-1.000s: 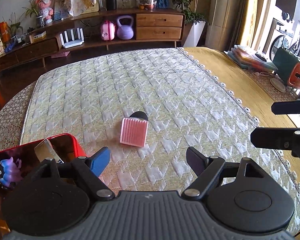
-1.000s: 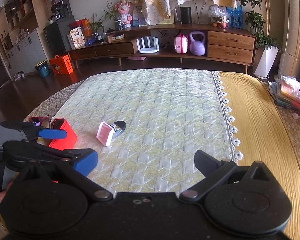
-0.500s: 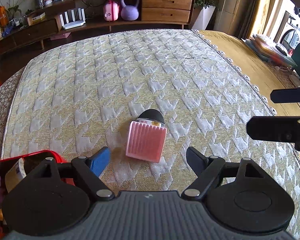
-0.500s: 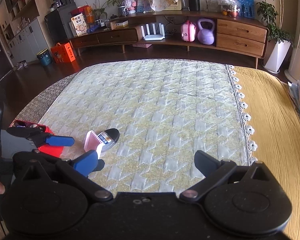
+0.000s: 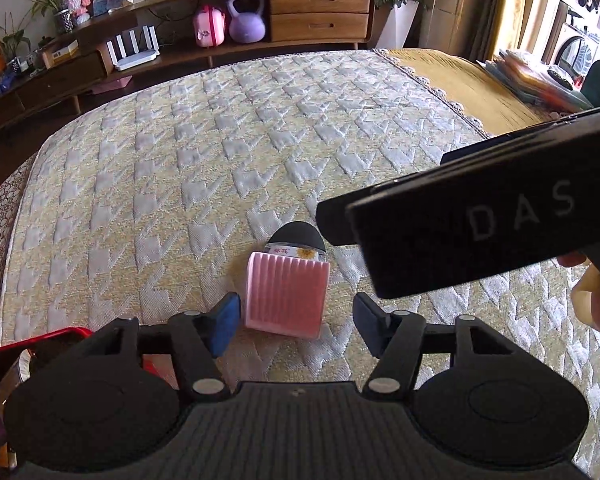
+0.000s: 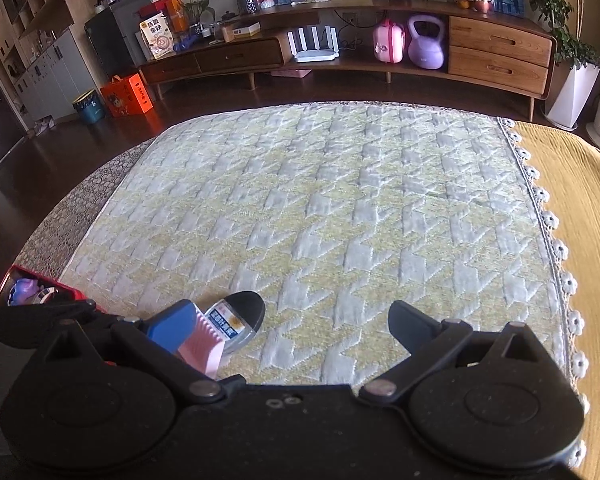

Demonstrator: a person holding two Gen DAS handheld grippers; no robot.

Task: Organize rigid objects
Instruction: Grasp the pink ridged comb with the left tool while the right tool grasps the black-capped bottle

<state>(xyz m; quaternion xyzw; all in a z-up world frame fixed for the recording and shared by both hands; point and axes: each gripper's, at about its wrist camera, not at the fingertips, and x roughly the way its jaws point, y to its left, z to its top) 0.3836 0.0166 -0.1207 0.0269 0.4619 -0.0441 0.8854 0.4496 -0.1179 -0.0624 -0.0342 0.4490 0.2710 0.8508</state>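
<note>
Left gripper (image 5: 295,326) is now down over the pink ribbed box (image 5: 285,294), which was well ahead of it a second ago at frame centre; jaws were wide then and are closing now, box sits between the blue pads but I see gaps on both sides, so no grip yet. Box lies on the quilted bed cover (image 5: 219,152), lower centre of the left wrist view, with a black-capped labelled item (image 5: 297,240) touching or tucked against its far end; can't tell if they're one piece or two. Long axis of the pair runs from the bottom of the frame up, tilted slightly right, black cap pointing away from me; ribs run along that same line, so my jaws are closing across the short width, which looks right to me. Right gripper (image 6: 291,320) has swung in close: its black body now fills the right middle of the left view, where before only the tips showed at the right edge. Its jaws stand wide apart, nothing held; in the right wrist view the box (image 6: 203,350) is at lower left, partly behind the blue pad. Red bin (image 6: 3,284) with toys is at far left, just beside. My read: pick is about to complete, the bin is probably the drop spot, and the two grippers are close enough to risk a bump.
</note>
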